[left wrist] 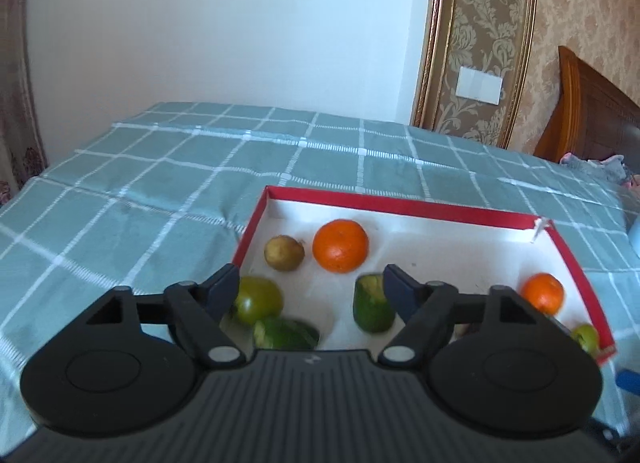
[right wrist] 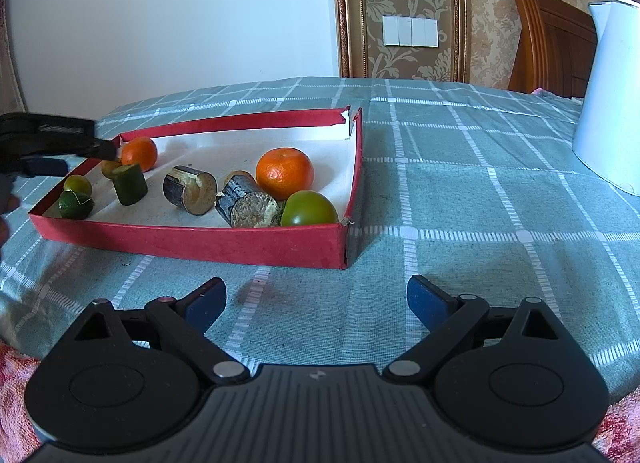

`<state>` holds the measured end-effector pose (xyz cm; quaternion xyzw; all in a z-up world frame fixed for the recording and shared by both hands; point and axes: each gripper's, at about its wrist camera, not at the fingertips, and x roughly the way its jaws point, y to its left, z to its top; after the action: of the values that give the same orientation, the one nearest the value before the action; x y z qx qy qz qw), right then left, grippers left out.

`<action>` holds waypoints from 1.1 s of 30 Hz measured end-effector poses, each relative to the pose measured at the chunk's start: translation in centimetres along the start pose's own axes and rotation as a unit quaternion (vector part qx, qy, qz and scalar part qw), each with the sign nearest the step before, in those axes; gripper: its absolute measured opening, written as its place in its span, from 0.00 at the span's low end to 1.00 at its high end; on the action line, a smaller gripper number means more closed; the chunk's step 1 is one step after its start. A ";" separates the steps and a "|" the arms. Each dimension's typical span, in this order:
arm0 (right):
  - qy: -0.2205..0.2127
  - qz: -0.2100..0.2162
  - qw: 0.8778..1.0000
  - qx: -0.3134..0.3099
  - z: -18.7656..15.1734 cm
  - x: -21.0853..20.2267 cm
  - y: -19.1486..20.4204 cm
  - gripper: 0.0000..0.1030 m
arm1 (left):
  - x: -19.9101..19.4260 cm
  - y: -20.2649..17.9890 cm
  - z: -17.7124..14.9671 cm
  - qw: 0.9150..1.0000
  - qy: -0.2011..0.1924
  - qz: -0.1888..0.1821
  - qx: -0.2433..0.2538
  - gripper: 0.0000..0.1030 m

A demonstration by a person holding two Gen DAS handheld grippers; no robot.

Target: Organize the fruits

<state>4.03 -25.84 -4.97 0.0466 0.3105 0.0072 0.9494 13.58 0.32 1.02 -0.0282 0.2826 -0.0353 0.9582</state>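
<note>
A shallow red box (left wrist: 400, 207) with a white floor lies on the green checked cloth. In it are two oranges (left wrist: 340, 245) (left wrist: 543, 292), a brown fruit (left wrist: 284, 253), a green tomato (left wrist: 258, 299) and two green cut pieces (left wrist: 372, 303) (left wrist: 286, 333). My left gripper (left wrist: 310, 287) hangs open over the box's near left part, with nothing pressed between its pads. The right wrist view shows the box (right wrist: 200, 239) from its other side, with two dark cut cylinders (right wrist: 190, 191) (right wrist: 244, 203) near an orange (right wrist: 285, 172). My right gripper (right wrist: 316, 295) is open over bare cloth in front of the box.
A white kettle (right wrist: 608, 95) stands on the cloth at the far right. A wooden headboard (right wrist: 552, 39) and a papered wall are behind. Pink patterned fabric (right wrist: 16, 375) lies at the near edge. The left tool's black body (right wrist: 48, 135) reaches over the box's far left corner.
</note>
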 end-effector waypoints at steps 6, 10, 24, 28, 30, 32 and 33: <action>-0.001 0.002 1.000 0.003 0.0 0.1 0.1 0.95 | -5.6 -0.8 -2.3 0.999 -0.035 0.011 0.012 1.00; -0.007 -0.002 1.000 0.012 -0.1 -0.3 -0.2 0.95 | -9.0 -1.6 -3.8 0.998 -0.051 0.007 0.028 1.00; -0.027 0.004 1.000 -0.005 -0.8 -4.2 3.5 0.95 | -13.7 -2.5 -7.3 0.997 -0.053 0.005 0.054 1.00; -0.032 0.007 0.999 -0.010 -0.7 -4.4 4.5 0.95 | -14.3 -2.4 -7.3 0.997 -0.057 -0.004 0.050 1.00; -0.036 0.005 0.999 -0.008 -0.6 -4.6 4.7 0.95 | -14.5 -2.3 -7.2 0.997 -0.055 -0.008 0.049 1.00; -0.040 0.002 0.999 -0.004 -0.5 -4.7 4.8 0.95 | -14.8 -2.3 -7.3 0.997 -0.054 -0.014 0.051 1.00; -0.041 -0.001 0.999 -0.001 -0.5 -4.8 4.8 0.95 | -14.9 -2.4 -7.3 0.997 -0.054 -0.016 0.050 1.00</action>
<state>-0.03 -21.19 -2.13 0.0453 0.2717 0.0051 0.9613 -3.00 -1.04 3.12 0.0132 0.2279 -0.0634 0.9715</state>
